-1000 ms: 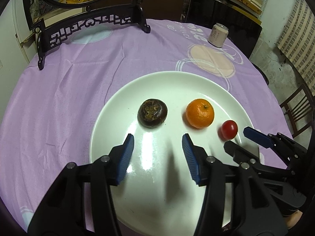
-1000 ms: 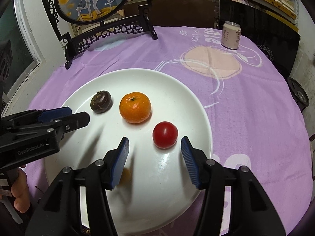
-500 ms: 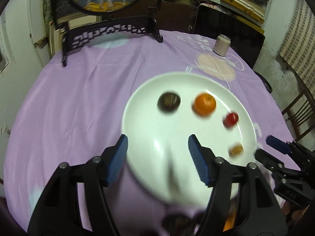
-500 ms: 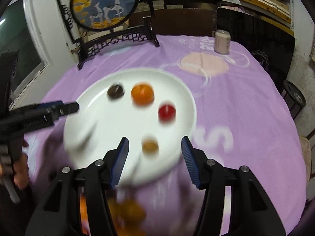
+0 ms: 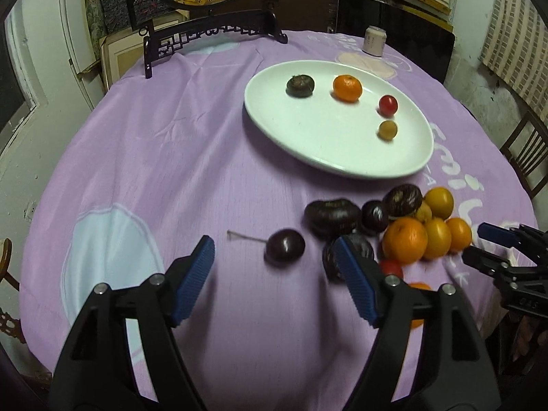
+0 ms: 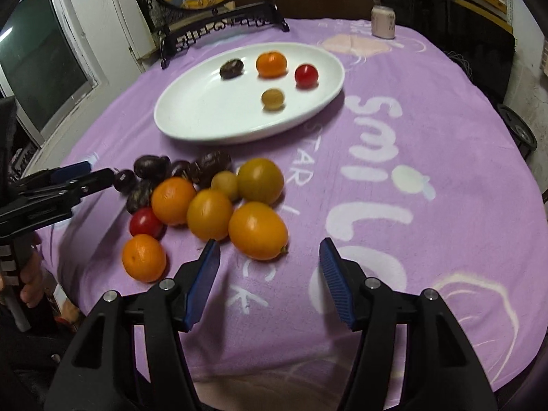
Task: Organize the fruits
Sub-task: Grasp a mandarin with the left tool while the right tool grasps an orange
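A white plate (image 5: 308, 137) (image 6: 191, 116) holds a dark fruit (image 5: 300, 86), an orange (image 5: 347, 87), a red tomato (image 5: 388, 105) and a small yellow fruit (image 5: 387, 129). A pile of loose fruit lies on the cloth near the front edge: dark fruits (image 5: 332, 217), oranges (image 6: 258, 229) and a tomato (image 6: 145, 222). My left gripper (image 5: 275, 275) is open and empty, with a dark cherry (image 5: 285, 247) between its fingers' line. My right gripper (image 6: 269, 275) is open and empty just in front of the big orange.
A purple cloth (image 5: 154, 157) covers the round table. A black carved stand (image 5: 212, 32) with a round picture is at the back. A can (image 5: 374, 40) (image 6: 383, 21) stands at the far side. A chair (image 5: 524, 157) is at the right.
Both grippers have pulled back from over the plate toward the table's near edge. The loose fruit pile has come into view. A small yellow fruit now lies on the plate.
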{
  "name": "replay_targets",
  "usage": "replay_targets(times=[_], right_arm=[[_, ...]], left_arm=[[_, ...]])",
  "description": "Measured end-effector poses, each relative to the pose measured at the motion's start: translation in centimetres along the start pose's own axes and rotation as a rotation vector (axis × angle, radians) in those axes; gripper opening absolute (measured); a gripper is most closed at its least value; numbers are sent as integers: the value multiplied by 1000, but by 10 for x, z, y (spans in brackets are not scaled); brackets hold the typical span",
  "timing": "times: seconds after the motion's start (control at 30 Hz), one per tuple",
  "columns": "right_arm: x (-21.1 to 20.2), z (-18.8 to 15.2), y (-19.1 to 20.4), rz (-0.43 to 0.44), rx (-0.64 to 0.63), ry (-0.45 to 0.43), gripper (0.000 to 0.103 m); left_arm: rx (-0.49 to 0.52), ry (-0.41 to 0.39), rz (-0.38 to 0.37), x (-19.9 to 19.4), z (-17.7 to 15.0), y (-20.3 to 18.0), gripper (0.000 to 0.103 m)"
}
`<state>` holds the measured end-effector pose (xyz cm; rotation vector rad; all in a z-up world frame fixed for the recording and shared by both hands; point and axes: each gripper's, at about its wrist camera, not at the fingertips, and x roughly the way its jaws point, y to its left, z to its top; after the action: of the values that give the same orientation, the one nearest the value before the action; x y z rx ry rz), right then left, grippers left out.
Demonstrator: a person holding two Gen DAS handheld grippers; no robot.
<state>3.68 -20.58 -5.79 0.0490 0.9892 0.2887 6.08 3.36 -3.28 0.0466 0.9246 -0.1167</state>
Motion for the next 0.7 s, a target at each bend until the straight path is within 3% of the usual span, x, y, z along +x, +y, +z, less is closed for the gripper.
replay_targets(times=[0.17, 0.27, 0.4, 0.6, 0.7], right_arm=[[16, 2, 4, -14, -24, -2, 61], [22, 4, 6, 5, -43, -31, 38], [17, 5, 4, 27, -16, -39, 38], [-6, -5, -1, 25, 7, -78, 38], [-13, -11, -5, 33, 22, -89, 38]], left_arm=[[-23, 19, -10, -4, -8, 10, 75], [-14, 43, -67, -10, -16, 6, 75], [68, 71, -166, -16, -26, -20, 76], [146, 126, -225, -12, -35, -57, 76], [181, 139, -213, -8, -39, -74, 76]])
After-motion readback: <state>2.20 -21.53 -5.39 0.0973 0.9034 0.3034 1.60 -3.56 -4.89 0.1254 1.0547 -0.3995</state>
